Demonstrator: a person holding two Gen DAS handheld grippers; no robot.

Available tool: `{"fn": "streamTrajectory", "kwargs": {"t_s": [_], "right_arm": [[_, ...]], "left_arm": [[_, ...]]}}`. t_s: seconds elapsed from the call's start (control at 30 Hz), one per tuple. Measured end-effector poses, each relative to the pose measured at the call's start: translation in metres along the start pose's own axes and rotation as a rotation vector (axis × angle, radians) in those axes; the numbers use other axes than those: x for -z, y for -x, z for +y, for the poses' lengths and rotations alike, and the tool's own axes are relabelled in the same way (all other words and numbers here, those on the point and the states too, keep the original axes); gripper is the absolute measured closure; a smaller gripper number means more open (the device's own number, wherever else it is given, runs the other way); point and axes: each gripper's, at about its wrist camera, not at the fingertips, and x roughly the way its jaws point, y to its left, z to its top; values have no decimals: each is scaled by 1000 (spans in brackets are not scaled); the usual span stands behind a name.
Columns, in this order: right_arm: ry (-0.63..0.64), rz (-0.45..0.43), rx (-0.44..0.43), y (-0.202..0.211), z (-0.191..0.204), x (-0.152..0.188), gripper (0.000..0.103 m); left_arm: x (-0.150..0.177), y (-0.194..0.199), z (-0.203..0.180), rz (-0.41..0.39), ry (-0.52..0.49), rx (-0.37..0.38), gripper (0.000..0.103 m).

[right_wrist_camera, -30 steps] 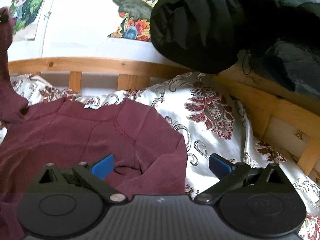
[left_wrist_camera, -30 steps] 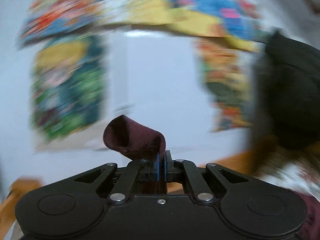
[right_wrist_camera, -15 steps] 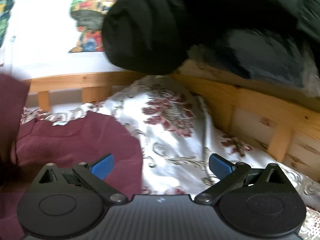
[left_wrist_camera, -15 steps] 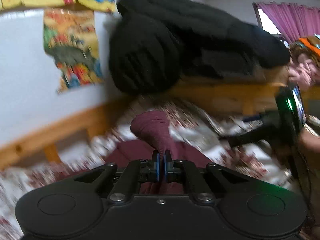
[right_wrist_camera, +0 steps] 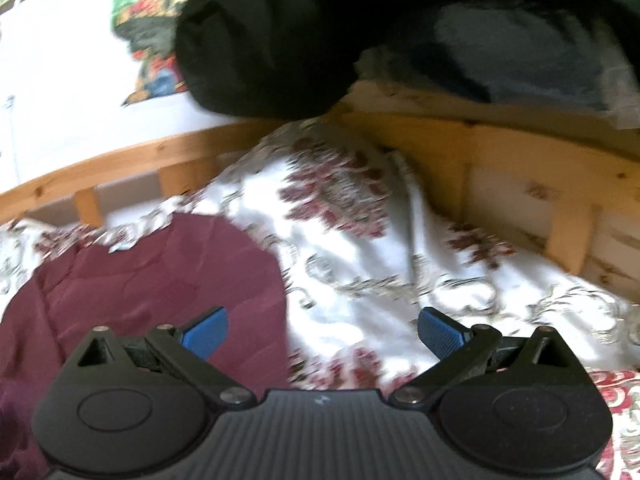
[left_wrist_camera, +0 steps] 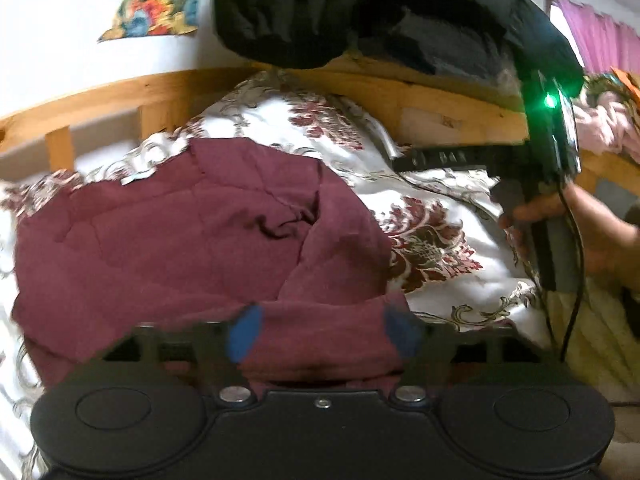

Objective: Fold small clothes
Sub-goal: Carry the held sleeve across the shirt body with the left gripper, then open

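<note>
A maroon garment (left_wrist_camera: 192,240) lies spread on a white floral bedsheet (left_wrist_camera: 440,240), with a fold of cloth laid over its near edge. My left gripper (left_wrist_camera: 320,330) is open, its blue fingertips (left_wrist_camera: 246,330) apart, with the maroon fold lying between them. My right gripper (right_wrist_camera: 322,330) is open and empty, just above the sheet at the garment's (right_wrist_camera: 152,304) right edge; its left fingertip (right_wrist_camera: 206,332) is over the maroon cloth. The right gripper also shows in the left wrist view (left_wrist_camera: 552,152), held by a hand.
A wooden bed rail (left_wrist_camera: 100,96) runs behind the sheet. A black padded jacket (left_wrist_camera: 360,12) hangs over the rail at the back. Posters (left_wrist_camera: 152,12) are on the white wall. Pink curtains (left_wrist_camera: 600,28) are at the far right.
My left gripper swung down from the wall toward the bed with the maroon cloth and opened, letting the cloth drop onto the garment. My right gripper stayed open and drifted right.
</note>
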Motion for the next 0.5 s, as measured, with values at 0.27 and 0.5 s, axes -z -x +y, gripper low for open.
{"fn": "streamTrajectory", "kwargs": {"t_s": [0.27,0.5], "right_arm": [[198,139,-227,-11,57,24,0],[326,153,-279,-10,95,41,0]], "left_arm": [[6,19,82,-51,234,-381,11],[17,-1,180,-110,407,-512,30]]}}
